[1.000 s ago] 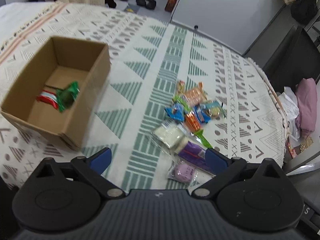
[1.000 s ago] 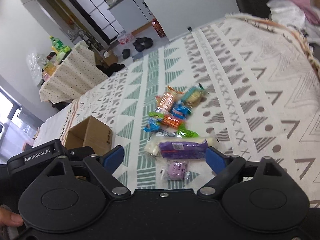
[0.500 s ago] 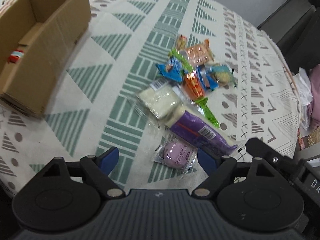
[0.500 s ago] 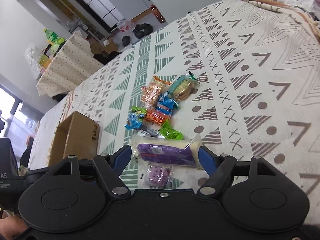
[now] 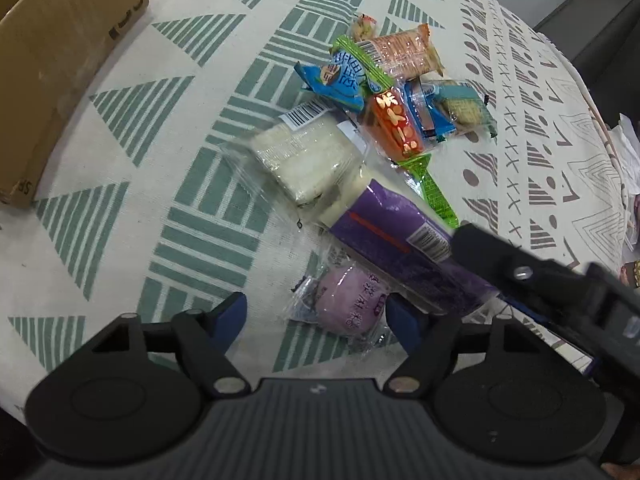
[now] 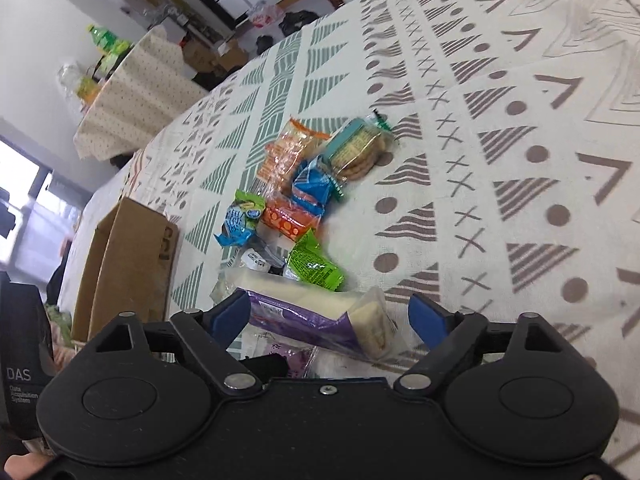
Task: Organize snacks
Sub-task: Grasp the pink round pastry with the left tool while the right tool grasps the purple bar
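- Since the earlier frame I have brought both grippers down onto the near end of the snack pile; the cardboard box [image 5: 60, 60] now sits at the left edge of view.
- My left gripper [image 5: 316, 316], jaws just narrowing yet clear of the wrapper, straddles the round purple snack [image 5: 348, 300], beside the purple-wrapped bar [image 5: 396, 248].
- My right gripper [image 6: 330, 314], jaws just widening and empty, brackets that bar [image 6: 304, 316].
- Risk: the grippers stand close together; closing both may snag overlapping wrappers.

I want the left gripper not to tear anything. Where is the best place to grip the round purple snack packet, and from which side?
Probably across the plump middle of the round purple packet, from above. The open left gripper already straddles it. Avoid the crinkled clear edges; the long purple pack crowds one side.
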A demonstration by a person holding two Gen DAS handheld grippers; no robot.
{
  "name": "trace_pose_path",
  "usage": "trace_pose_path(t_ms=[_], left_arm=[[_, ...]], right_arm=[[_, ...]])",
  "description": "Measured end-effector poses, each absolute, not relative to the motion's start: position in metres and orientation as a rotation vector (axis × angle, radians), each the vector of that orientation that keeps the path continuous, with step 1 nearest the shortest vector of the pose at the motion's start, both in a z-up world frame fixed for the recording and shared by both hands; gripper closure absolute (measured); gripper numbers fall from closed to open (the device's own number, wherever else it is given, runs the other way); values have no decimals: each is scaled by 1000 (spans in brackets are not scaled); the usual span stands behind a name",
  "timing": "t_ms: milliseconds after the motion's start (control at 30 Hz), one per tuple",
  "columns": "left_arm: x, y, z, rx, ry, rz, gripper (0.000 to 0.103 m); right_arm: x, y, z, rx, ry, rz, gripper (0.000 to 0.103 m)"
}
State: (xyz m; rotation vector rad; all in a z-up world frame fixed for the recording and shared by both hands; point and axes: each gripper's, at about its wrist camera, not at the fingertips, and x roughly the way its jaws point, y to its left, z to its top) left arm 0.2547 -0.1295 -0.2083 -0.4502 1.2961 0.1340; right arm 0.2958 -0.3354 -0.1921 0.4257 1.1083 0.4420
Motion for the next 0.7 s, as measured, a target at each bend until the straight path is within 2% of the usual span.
trace_pose_path(t_ms=[67,100,133,167,200,267,333,700], left_arm=[[255,-133,-207,-412,1288,123,38],[254,-134,-206,-403,1274,115,47],[252,-133,-205,-410,1266,106,58],[252,-132,-205,-416,1268,94,61],[252,-131,-204,-417,1271,84,68],[251,-130,-202,-404,1280,72,69],[248,-127,-198,-392,1286,74,71],[221,-97,-150,-440,1193,66,71]], right_arm=[[298,-331,-196,407,1117,462,17],[298,-328,-199,394,1133,466,18],[299,-325,-202,378,1156,460,25],[298,-323,-204,363,1178,450,35],[297,-323,-205,371,1184,447,39],[294,-324,-205,380,1190,446,56],[290,-326,-205,400,1202,434,62],[259,-335,-172,526,1146,335,72]])
